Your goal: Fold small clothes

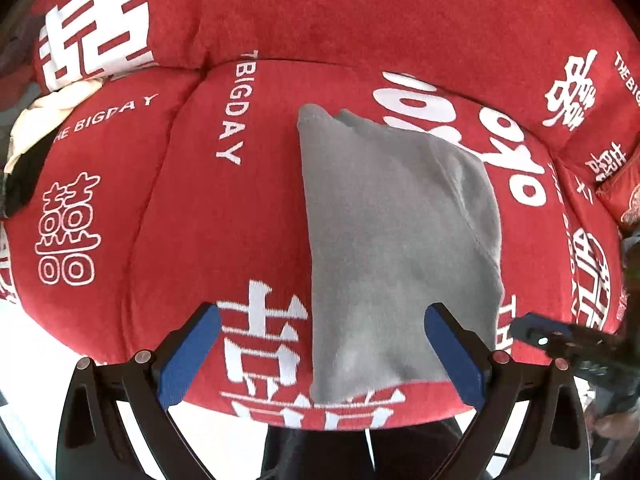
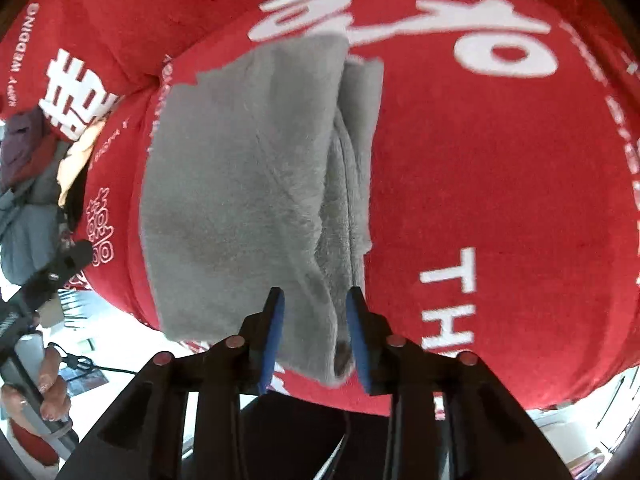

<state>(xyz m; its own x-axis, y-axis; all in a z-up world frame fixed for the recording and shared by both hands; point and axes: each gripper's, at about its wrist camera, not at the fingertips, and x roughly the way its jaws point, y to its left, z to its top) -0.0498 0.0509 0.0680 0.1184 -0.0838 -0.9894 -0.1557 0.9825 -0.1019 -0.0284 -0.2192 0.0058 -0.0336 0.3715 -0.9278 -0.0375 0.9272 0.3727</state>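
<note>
A small grey fleece garment lies folded lengthwise on a red sofa seat cushion, its near end hanging slightly over the front edge. My left gripper is open wide above the cushion's front edge, its right pad over the garment's near corner, holding nothing. In the right wrist view the garment fills the middle. My right gripper hovers over the garment's near edge with its blue pads a small gap apart, holding nothing that I can see. The right gripper also shows in the left wrist view at the right edge.
The sofa cover is red with white lettering, with a backrest behind. A pile of other clothes lies at the far left of the seat. A white floor shows below the sofa's front edge.
</note>
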